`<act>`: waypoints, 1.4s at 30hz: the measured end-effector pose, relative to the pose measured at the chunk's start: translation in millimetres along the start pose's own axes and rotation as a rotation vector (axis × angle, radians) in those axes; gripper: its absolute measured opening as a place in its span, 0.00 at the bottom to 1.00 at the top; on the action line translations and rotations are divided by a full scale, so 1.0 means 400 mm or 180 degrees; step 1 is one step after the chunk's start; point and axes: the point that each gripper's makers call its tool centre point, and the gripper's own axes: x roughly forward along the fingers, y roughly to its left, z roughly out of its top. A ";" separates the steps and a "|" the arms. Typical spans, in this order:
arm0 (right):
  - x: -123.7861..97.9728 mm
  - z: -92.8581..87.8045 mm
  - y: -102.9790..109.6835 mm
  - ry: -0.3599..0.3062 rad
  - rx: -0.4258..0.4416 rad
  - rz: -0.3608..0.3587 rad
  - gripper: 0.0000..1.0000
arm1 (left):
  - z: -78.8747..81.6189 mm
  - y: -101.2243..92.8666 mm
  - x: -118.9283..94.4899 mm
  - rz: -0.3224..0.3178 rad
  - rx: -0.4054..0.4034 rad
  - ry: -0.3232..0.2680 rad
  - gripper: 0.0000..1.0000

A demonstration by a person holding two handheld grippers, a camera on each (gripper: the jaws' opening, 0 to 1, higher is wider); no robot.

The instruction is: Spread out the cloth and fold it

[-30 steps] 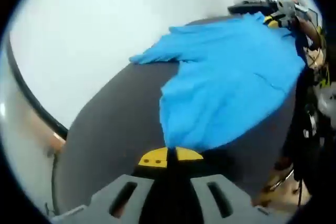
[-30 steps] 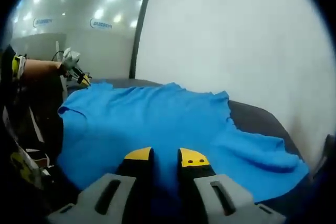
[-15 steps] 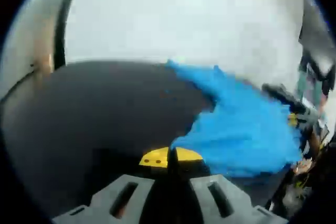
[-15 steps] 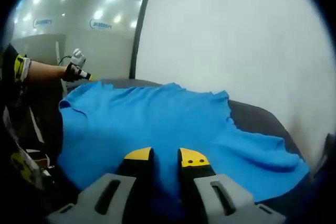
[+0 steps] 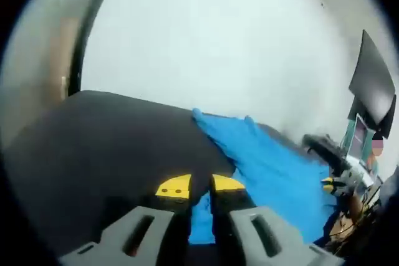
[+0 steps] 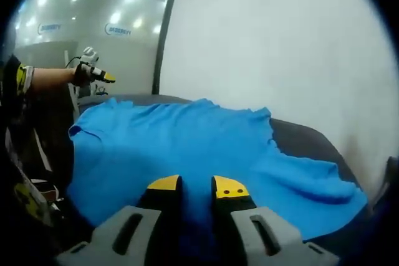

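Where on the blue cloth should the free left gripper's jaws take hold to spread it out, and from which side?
Grip the blue cloth at its near-left corner, coming from the dark table's left edge: that corner lies flat, thin and exposed.

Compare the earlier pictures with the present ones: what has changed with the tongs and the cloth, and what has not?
The left tongs have parted slightly, letting go of the blue cloth, and lifted off it. The right tongs stay over the cloth, which lies unmoved on the dark table.
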 end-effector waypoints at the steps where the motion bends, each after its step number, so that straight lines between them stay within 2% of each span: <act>1: 0.000 0.000 0.000 0.0000 0.0003 -0.0002 0.16 | -0.030 -0.019 0.032 0.0035 0.0116 0.0201 0.11; 3: -0.002 0.000 0.000 -0.0003 0.0001 -0.0008 0.16 | -0.094 -0.032 0.093 0.0025 0.0311 0.0613 0.11; 4: -0.002 0.000 0.000 -0.0005 0.0000 -0.0012 0.16 | -0.121 -0.034 0.119 0.0042 0.0347 0.0750 0.11; 6: -0.004 0.000 -0.001 -0.0007 -0.0004 -0.0021 0.16 | -0.154 -0.037 0.169 0.0012 0.0307 0.0874 0.13; 8: -0.006 0.000 -0.001 -0.0009 -0.0012 -0.0023 0.16 | -0.158 -0.035 0.205 -0.0009 0.0230 0.0867 0.17; 10: -0.006 0.000 -0.002 -0.0008 -0.0003 -0.0021 0.16 | -0.151 -0.037 0.223 -0.0071 0.0250 0.0863 0.13; 11: -0.006 0.000 -0.002 -0.0010 -0.0001 -0.0019 0.16 | -0.134 -0.028 0.227 -0.0078 0.0432 0.0803 0.09; 13: -0.006 0.000 -0.002 -0.0010 0.0005 -0.0018 0.16 | -0.103 -0.011 0.224 0.0036 0.0541 0.0670 0.02; 15: -0.006 0.000 -0.002 -0.0011 0.0005 -0.0018 0.17 | -0.055 -0.024 0.227 -0.0137 0.0575 0.0384 0.02; 16: -0.005 0.000 -0.002 -0.0012 0.0004 -0.0017 0.17 | -0.044 -0.021 0.227 -0.0123 0.0516 0.0343 0.03; 19: -0.004 0.001 -0.002 -0.0009 0.0011 -0.0018 0.17 | -0.033 -0.020 0.237 -0.0183 0.0618 0.0417 0.03; 23: -0.004 0.001 -0.003 -0.0013 0.0019 -0.0022 0.17 | -0.027 -0.025 0.264 -0.0125 0.0692 0.0382 0.03; 24: -0.005 0.001 -0.003 -0.0013 0.0018 -0.0024 0.17 | -0.041 -0.004 0.275 0.0052 0.0625 0.0439 0.03; 25: -0.005 0.001 -0.004 -0.0012 0.0017 -0.0026 0.17 | -0.075 0.021 0.280 0.0241 0.0665 0.0661 0.03; 26: -0.005 0.001 -0.004 -0.0011 0.0019 -0.0027 0.17 | -0.110 0.052 0.277 0.0459 0.0785 0.0906 0.03; 27: -0.005 0.001 -0.005 -0.0009 0.0023 -0.0029 0.17 | -0.134 0.064 0.272 0.0523 0.0966 0.1059 0.03; 28: -0.005 0.001 -0.006 -0.0009 0.0029 -0.0029 0.17 | -0.142 0.059 0.267 0.0462 0.0977 0.1036 0.04; 29: -0.005 0.001 -0.006 -0.0011 0.0037 -0.0031 0.17 | -0.135 0.040 0.259 0.0322 0.0809 0.0859 0.07; 30: -0.007 0.001 -0.007 -0.0020 0.0043 -0.0030 0.17 | -0.111 0.013 0.247 0.0131 0.0531 0.0574 0.12; 31: -0.009 0.003 -0.007 -0.0037 0.0041 -0.0028 0.17 | -0.070 -0.017 0.226 -0.0079 0.0210 0.0230 0.18; 33: -0.014 0.011 -0.009 -0.0108 0.0053 -0.0026 0.18 | 0.029 -0.068 0.158 -0.0439 -0.0287 -0.0441 0.22; 34: -0.017 0.018 -0.010 -0.0160 0.0107 -0.0023 0.18 | 0.063 -0.083 0.122 -0.0532 -0.0328 -0.0672 0.22; 35: -0.019 0.027 -0.011 -0.0224 0.0186 -0.0010 0.18 | 0.076 -0.095 0.092 -0.0548 -0.0219 -0.0797 0.22; 38: -0.040 0.080 -0.005 -0.0567 0.0598 0.0107 0.18 | 0.072 -0.171 0.025 -0.0688 -0.0046 -0.0930 0.23; 40: -0.065 0.121 0.018 -0.0809 0.0862 0.0347 0.18 | 0.030 -0.245 0.001 -0.0871 0.0235 -0.0774 0.27; 42: -0.098 0.167 0.036 -0.1091 0.1297 0.0569 0.18 | -0.022 -0.322 -0.022 -0.1024 0.0710 -0.0607 0.33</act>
